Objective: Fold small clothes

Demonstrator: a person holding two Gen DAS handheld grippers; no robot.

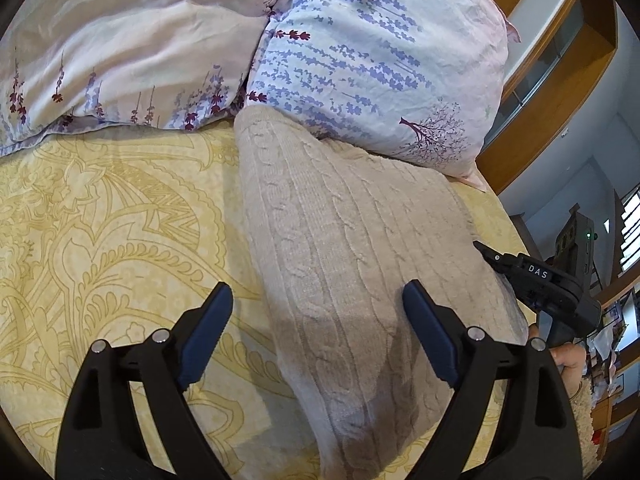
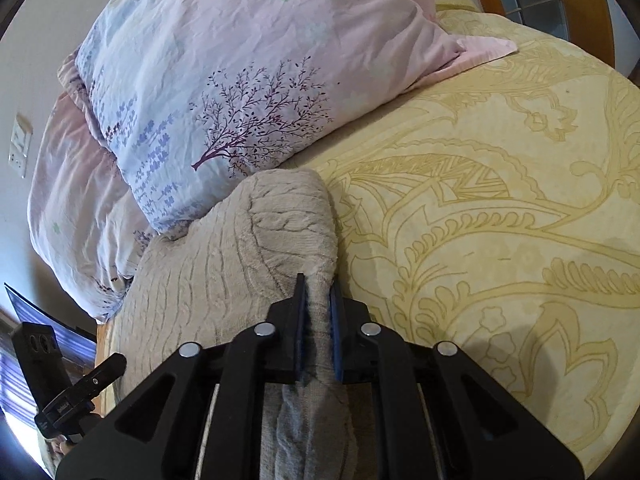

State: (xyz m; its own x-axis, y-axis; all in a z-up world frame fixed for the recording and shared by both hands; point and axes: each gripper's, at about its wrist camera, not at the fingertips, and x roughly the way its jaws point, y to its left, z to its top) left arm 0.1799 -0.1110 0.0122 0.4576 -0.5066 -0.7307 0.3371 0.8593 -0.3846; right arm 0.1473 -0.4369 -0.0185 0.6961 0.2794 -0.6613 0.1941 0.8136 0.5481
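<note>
Lying lengthwise on the yellow patterned bedspread, the beige cable-knit sweater stretches from the near edge of the bed up to the pillows, its far end touching the floral pillow with the purple tree print. A second pillow, pinkish with lavender sprigs, lies just beside that one. The left claw hangs above the sweater with its fingers spread wide apart, one finger over the bedspread and the other over the knit; whether the tips touch the fabric is hard to tell from this angle. The right claw is clamped together on a bunched ridge of the sweater at its edge next to the bare bedspread, with the knit pinched between the blue pads and gathered fabric running back under the claw. In the left wrist view the right claw shows at the sweater's right edge, with a wooden headboard behind the pillows.
</note>
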